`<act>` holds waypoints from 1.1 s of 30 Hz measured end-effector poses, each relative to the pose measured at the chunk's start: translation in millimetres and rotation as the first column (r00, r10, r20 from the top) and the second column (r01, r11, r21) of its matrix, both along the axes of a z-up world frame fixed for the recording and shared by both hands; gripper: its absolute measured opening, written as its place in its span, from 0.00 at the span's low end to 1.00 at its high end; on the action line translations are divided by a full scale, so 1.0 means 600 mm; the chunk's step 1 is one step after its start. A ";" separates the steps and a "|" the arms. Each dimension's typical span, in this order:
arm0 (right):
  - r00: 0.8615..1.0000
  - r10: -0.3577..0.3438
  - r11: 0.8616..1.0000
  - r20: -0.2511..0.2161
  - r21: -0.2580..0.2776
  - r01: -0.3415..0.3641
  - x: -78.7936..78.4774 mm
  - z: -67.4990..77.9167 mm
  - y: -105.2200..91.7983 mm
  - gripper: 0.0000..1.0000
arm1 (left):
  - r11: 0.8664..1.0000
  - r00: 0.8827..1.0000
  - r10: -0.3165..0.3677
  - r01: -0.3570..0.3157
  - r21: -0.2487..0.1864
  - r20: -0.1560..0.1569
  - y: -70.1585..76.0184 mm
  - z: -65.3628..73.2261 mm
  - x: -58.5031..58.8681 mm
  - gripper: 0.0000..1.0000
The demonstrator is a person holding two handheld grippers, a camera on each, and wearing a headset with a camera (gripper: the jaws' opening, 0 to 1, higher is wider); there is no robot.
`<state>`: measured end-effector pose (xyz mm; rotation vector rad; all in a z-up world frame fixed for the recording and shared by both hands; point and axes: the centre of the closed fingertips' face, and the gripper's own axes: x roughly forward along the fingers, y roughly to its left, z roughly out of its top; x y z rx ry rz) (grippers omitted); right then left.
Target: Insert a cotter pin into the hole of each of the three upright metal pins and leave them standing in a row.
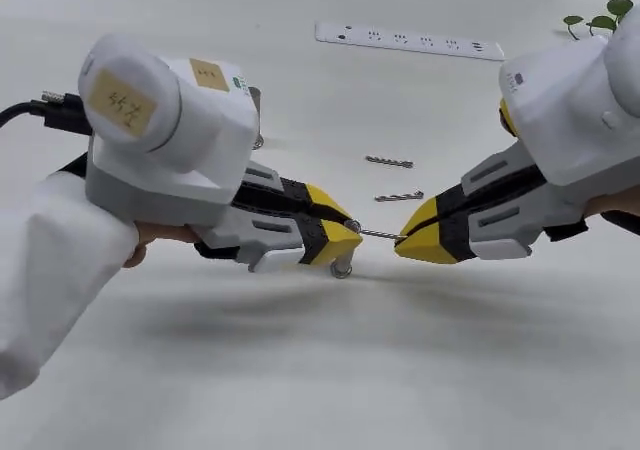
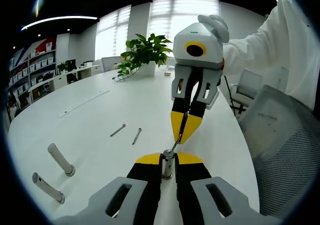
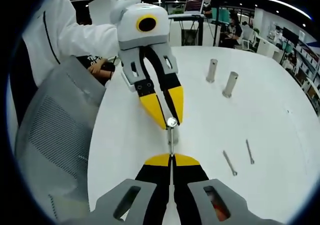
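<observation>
**A:** What sits at the centre?

**B:** An upright metal pin stands on the white table. The left gripper has its jaws clamped around the upper shaft. To the pin's right, the right gripper has its jaws pinched shut on a cotter pin, whose tip meets the metal pin's head. I cannot tell whether it has entered the hole.

**A:** What might go wrong?

**B:** In my judgement, slight misalignment could make the thin cotter pin miss, bend or slip. A hard push could tip the metal pin.

**A:** Any containers?

**B:** Parts lie loose: spare cotter pins just beyond the metal pin, and two other metal pins standing farther off.
</observation>
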<state>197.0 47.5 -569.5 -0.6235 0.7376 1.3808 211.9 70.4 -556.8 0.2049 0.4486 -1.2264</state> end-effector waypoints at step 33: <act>1.000 0.031 0.999 0.002 0.042 -0.031 0.007 -0.002 0.055 0.10 | 1.000 1.000 -0.025 0.025 0.016 0.011 0.002 0.006 -0.003 0.06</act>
